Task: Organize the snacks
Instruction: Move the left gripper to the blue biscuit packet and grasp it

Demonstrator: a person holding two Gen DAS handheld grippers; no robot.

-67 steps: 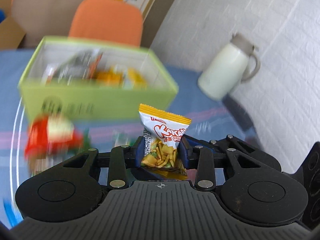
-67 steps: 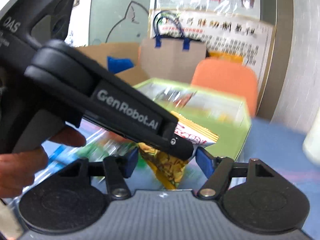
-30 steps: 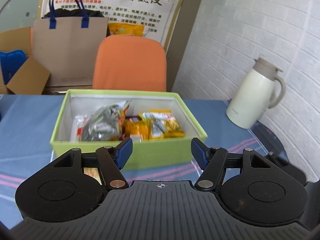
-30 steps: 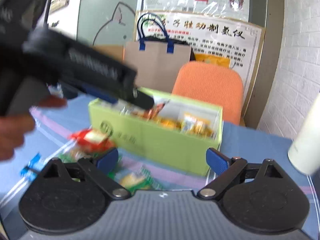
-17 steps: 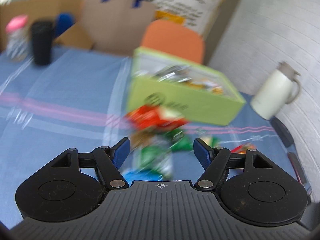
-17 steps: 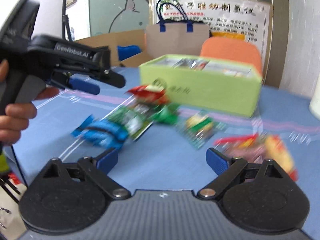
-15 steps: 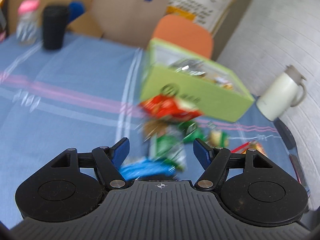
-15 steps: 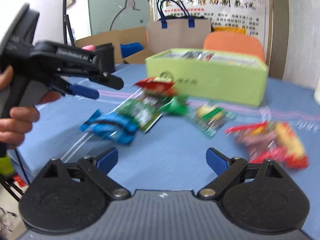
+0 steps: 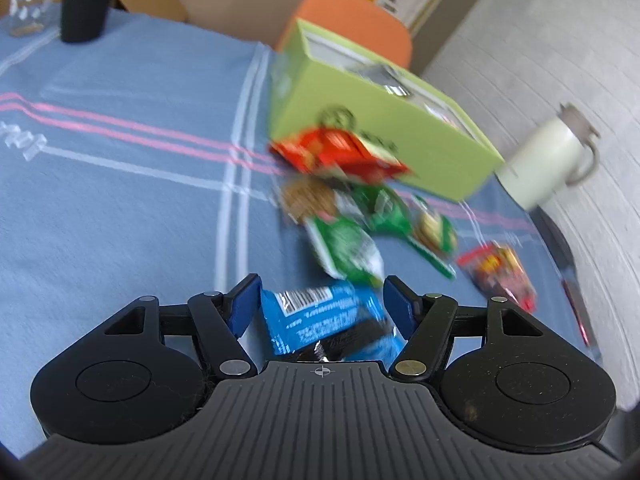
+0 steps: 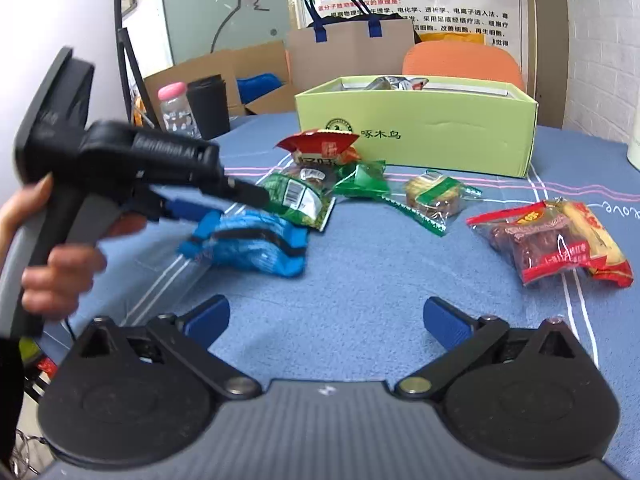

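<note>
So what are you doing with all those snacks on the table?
A person is tidying snack packets into the green box, holding a gripper in each hand. The left gripper is closing around the blue packet on the blue tablecloth, though its pads are not pressing on it yet. The right gripper is opening with nothing between its jaws. Red and green packets lie loose in front of the box, which already holds some snacks.
</note>
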